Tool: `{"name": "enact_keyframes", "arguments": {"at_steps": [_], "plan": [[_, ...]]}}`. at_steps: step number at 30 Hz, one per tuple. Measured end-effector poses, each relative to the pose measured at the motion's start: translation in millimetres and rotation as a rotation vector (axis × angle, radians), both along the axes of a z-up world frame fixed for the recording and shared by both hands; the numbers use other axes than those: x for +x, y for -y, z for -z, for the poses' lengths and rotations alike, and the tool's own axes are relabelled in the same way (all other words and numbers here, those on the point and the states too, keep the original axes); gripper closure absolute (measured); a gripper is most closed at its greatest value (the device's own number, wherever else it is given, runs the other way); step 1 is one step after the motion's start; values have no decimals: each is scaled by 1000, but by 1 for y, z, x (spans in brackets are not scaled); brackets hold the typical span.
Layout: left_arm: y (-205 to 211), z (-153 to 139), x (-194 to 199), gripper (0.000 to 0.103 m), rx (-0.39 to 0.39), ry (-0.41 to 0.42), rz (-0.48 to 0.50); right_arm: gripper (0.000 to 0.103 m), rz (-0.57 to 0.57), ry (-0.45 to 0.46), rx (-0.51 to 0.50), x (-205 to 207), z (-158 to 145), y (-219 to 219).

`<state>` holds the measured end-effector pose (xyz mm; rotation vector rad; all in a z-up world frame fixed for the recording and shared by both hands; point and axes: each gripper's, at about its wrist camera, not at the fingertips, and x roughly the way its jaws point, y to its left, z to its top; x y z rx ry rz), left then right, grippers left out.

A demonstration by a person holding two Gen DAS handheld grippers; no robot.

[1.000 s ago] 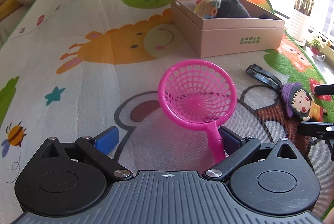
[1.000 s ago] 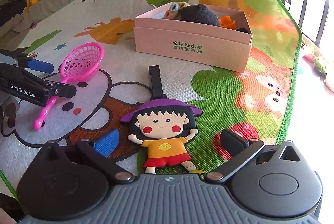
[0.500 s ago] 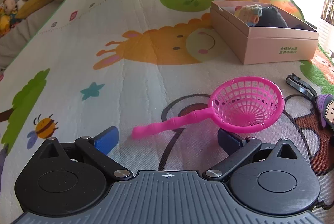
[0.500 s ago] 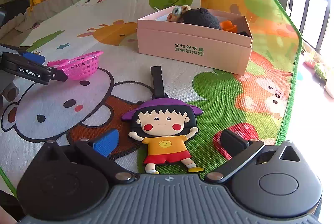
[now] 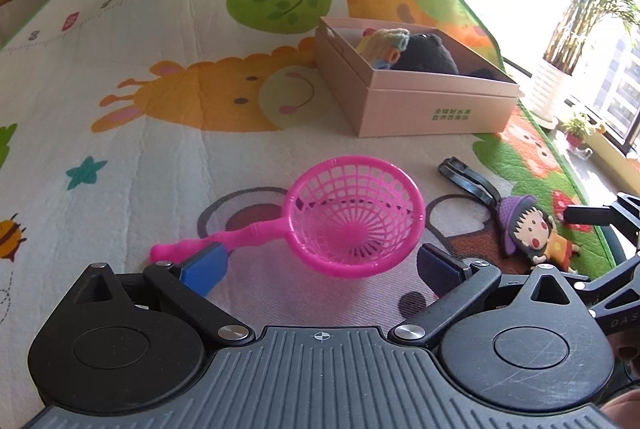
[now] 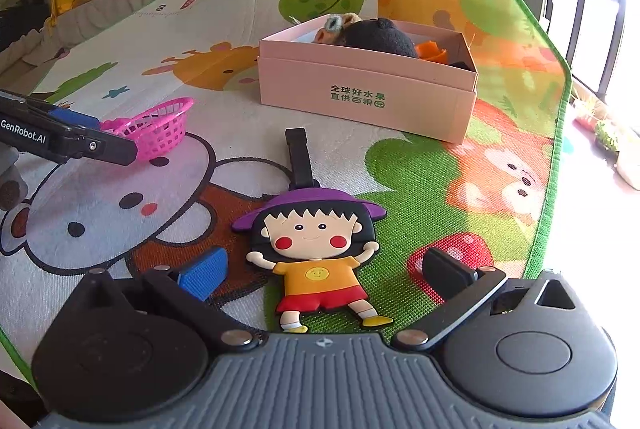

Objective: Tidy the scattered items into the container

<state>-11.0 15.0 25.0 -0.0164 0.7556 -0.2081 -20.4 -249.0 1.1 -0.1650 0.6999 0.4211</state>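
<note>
The left claw (image 5: 320,265) stands wide open and empty over the play mat (image 5: 160,133). The pink toy strainer (image 5: 352,221) sits between its fingers, basket at twelve o'clock, handle running to ten o'clock past the blue pad (image 5: 204,267). The right claw (image 6: 322,273) is spread just as wide and holds nothing, with the cartoon girl luggage tag (image 6: 314,249) lying flat between its tips, strap toward twelve. Farther off at one o'clock stands the pink cardboard box (image 5: 432,109), already holding plush toys (image 5: 424,53).
</note>
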Motion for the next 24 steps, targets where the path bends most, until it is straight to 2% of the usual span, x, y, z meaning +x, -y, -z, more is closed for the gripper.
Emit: {"name": "enact_keyframes", "arguments": {"at_steps": [2,6,8,11,13,16,20,24], "plan": [[7,-2,-5,0,-14,6,47,0,-1,-8,-2,-3,-1,-3],[20,-10,-16,0,-44,15,150,0,-108,-35,6,-8,-4,-8],[25,-16,-23,0,-25,40,179,0,-155,-43,0,-10,-6,-11],[23,-25,-26,0,32,91,174,0,-163,-20,-10,-14,-8,-12],[12,-24,-20,0,62,95,153,0,-151,-25,-12,-12,-8,-10],[-11,-13,-5,0,98,63,136,0,-138,-44,3,-9,-6,-5],[-27,1,10,0,184,43,147,0,-136,-36,0,-12,-6,-5],[-32,11,24,0,180,-11,134,0,-137,-30,2,-12,-5,-5]]}}
